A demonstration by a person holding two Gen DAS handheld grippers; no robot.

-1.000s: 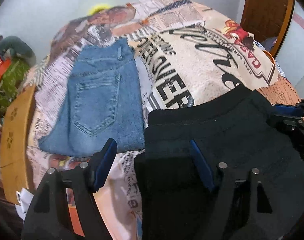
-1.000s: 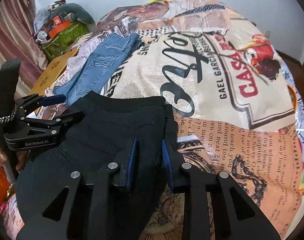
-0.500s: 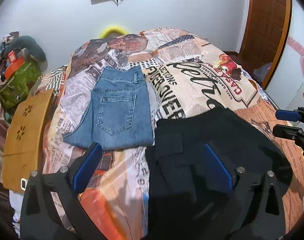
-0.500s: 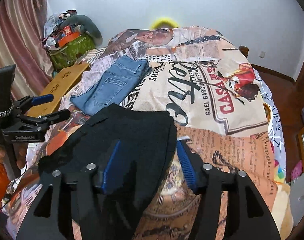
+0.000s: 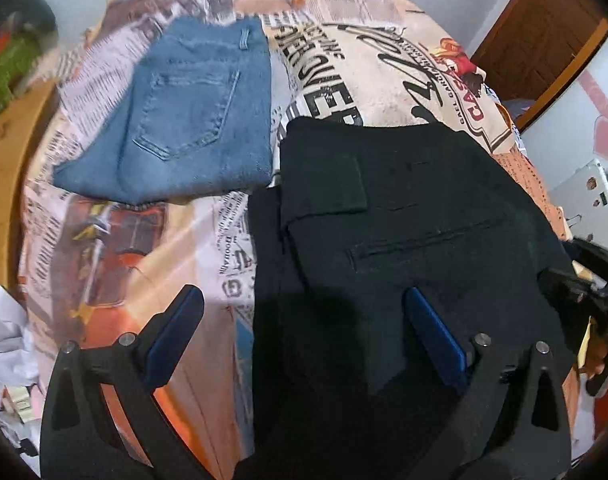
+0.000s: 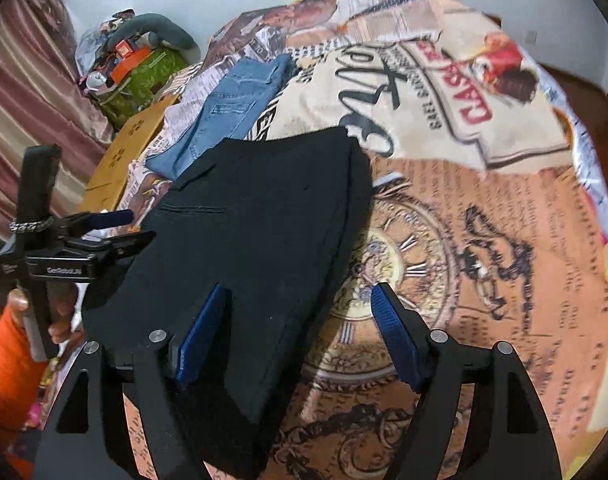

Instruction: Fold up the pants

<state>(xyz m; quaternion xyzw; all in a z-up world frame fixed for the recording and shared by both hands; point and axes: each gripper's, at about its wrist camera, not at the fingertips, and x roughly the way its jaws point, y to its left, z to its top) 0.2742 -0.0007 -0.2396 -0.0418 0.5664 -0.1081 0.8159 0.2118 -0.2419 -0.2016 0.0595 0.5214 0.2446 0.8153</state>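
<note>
A: What are the two tools doing, nearest first?

B: The left hand-held gripper has its jaws spread as wide as they go, having just been opening. Its blue pads hang over the near left edge of the black pants, pressing on nothing. The right hand-held gripper has also just been opening; it stands well apart, one pad over the black cloth, the other over the bedspread, and grips nothing.

A: And the pants themselves?

B: They lie folded flat on the bed's printed bedspread, near side, a welt pocket facing up. From the right wrist camera the left tool shows at the pants' left edge, held by a hand with an orange sleeve.

A: Farther back?

B: Folded blue jeans lie just beyond and left of the black pair, their edges almost touching. A wooden board sits left of the bed, and a green bag stands by the far wall.
</note>
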